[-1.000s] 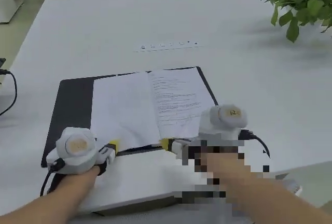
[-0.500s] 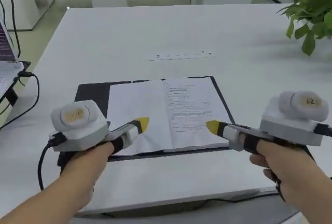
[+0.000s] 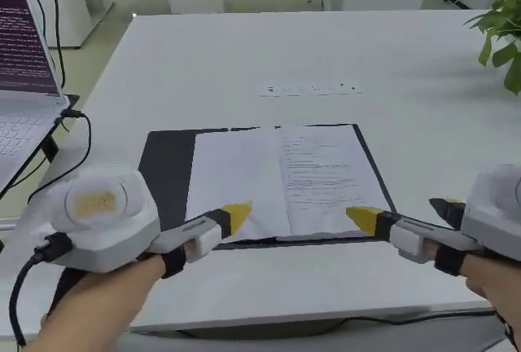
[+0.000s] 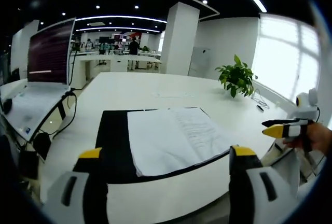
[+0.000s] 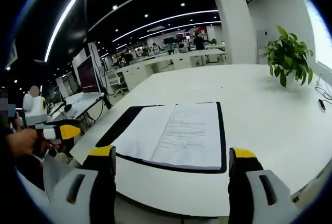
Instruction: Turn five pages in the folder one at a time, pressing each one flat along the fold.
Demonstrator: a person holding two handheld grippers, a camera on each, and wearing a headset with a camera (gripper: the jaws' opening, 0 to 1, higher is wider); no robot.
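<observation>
Far left we see an open laptop point(image 3: 23, 67) w/ a lit screen, a dark cable point(image 3: 84, 136) hanging off its side by the edge of the white table point(image 3: 244, 42).

Next, the left gripper point(image 4: 166, 154): jaws spread wide, yellow tips well apart, nothing btw them. In the head view it sits at the near table edge, tip over the near edge of the left page; from its own view it looks to be in the air, short of the folder.

Centre: the black folder point(image 3: 167, 173) lies open and flat on the table, near its front edge. Left page point(image 3: 236, 173) is blank white, right page point(image 3: 321, 169) carries printed text, too small for us to read. Beyond it, a small pale strip point(image 3: 312, 88) lies on the table.

Then the right gripper point(image 5: 171, 154): also wide open, holding nothing, pointing at the folder's near right corner, apart from it.

Far right, a green plant point(image 3: 505, 30).
</observation>
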